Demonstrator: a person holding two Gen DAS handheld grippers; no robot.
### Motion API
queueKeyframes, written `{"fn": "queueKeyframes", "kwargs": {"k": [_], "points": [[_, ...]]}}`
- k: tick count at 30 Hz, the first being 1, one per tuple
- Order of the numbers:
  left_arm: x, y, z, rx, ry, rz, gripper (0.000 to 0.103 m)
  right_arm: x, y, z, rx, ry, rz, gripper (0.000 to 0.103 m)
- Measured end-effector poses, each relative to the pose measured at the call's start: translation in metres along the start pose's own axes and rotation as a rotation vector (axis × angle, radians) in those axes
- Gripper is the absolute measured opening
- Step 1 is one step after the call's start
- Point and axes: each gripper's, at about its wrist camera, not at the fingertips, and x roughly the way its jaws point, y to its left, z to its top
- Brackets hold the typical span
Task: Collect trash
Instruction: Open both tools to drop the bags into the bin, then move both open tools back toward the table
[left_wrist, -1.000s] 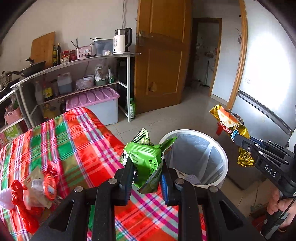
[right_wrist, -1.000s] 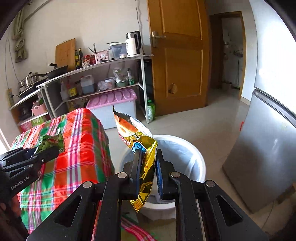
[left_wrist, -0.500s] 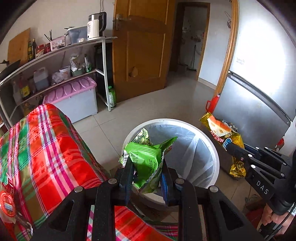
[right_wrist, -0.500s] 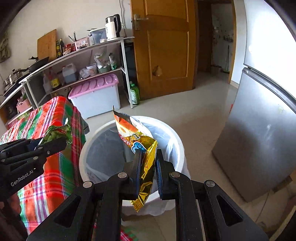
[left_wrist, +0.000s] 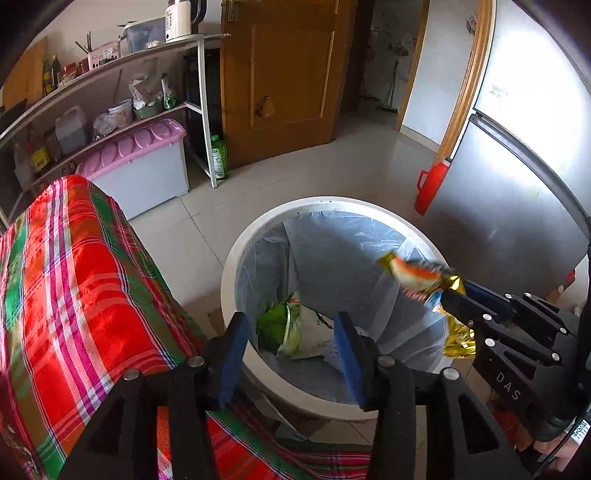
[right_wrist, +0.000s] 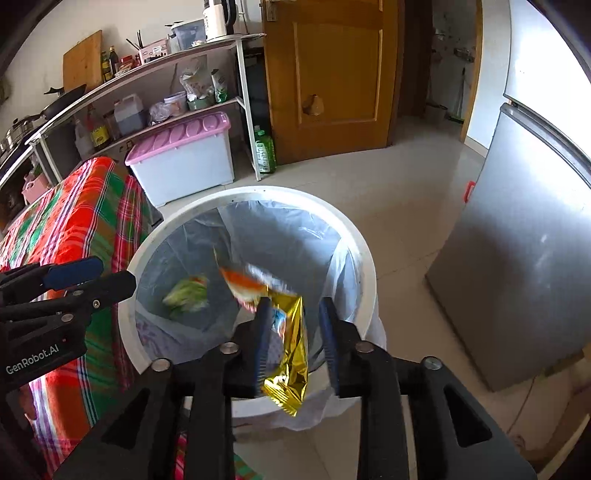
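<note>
crumpled green wrapper (left_wrist: 282, 326), blurred gold-orange wrapper (right_wrist: 284, 332)

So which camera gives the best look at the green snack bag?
The left wrist view. There the green snack bag lies inside the lined trash bin, fairly sharp, framed between the open left gripper. In the right wrist view it is only a blurred green patch in the bin, beside the gold wrapper.
</note>
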Motion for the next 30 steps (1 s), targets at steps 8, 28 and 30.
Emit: {"fn": "queueKeyframes", "kwargs": {"k": [8,28,30], "points": [[-0.008,0.004,0.0,0.0,-0.014,0.008,0.055,-0.011,0.005,-0.004,0.002,-0.029,-0.006,0.055],[-0.075,0.027,-0.011,-0.064,-0.124,0.022,0.055,-0.073,0.036,-0.001,-0.019,-0.171,0.007,0.054],[-0.082,0.031,-0.013,-0.072,-0.133,0.025,0.055,-0.078,0.04,0.0,-0.02,-0.18,0.012,0.054]]}}
